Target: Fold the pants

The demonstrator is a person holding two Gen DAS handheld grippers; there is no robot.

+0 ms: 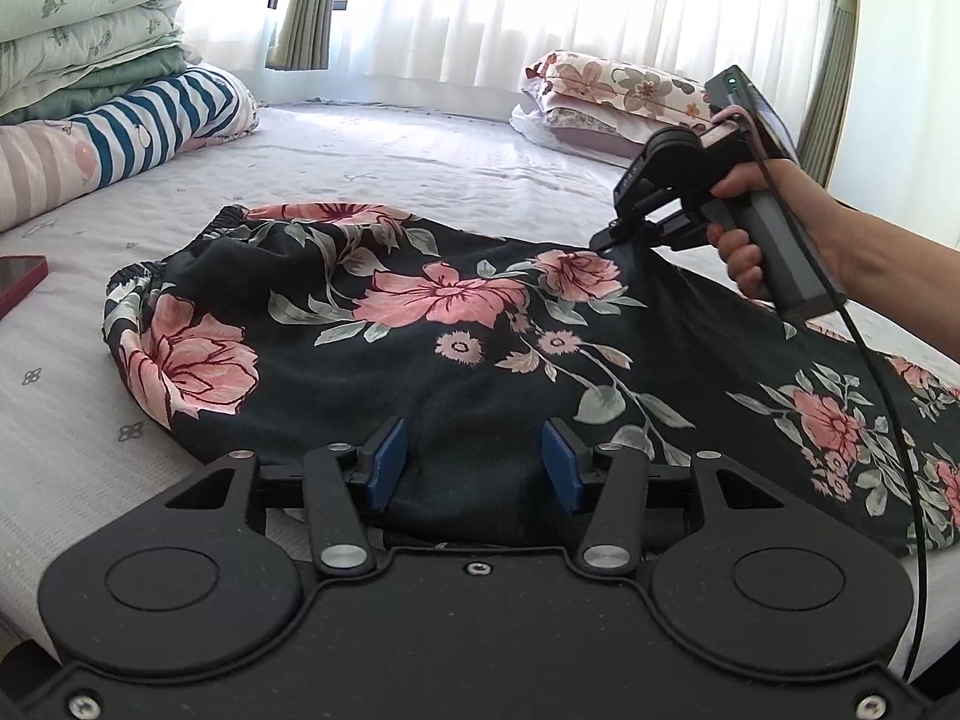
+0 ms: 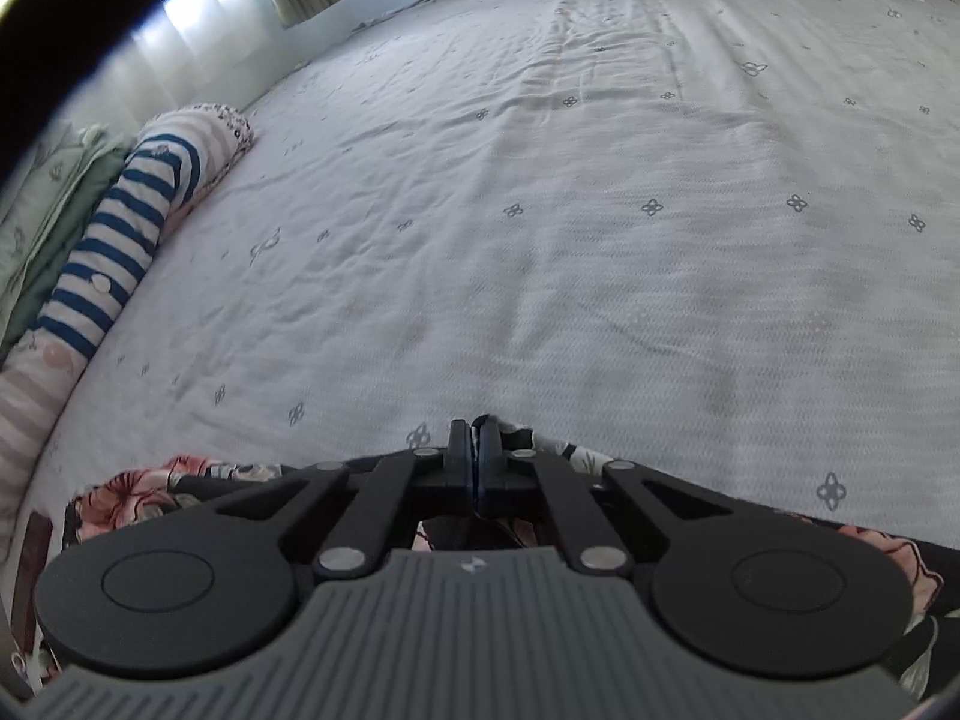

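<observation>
Dark floral pants (image 1: 432, 324) lie on the bed with the elastic waistband at the far left. My left gripper (image 1: 474, 456) is open, its blue pads on either side of a raised fold of the near edge. My right gripper (image 1: 606, 237), seen in the left wrist view, is shut on the far edge of the pants and lifts it a little. In the right wrist view the right gripper (image 2: 475, 450) has its jaws pressed together on a bit of the pants (image 2: 540, 441), which otherwise lie mostly hidden under it.
The bed has a white patterned sheet (image 1: 384, 150). Folded quilts and a striped blanket (image 1: 150, 114) are stacked at the left. Pillows (image 1: 606, 102) lie at the back right before a curtained window. A red phone (image 1: 18, 282) lies at the left edge.
</observation>
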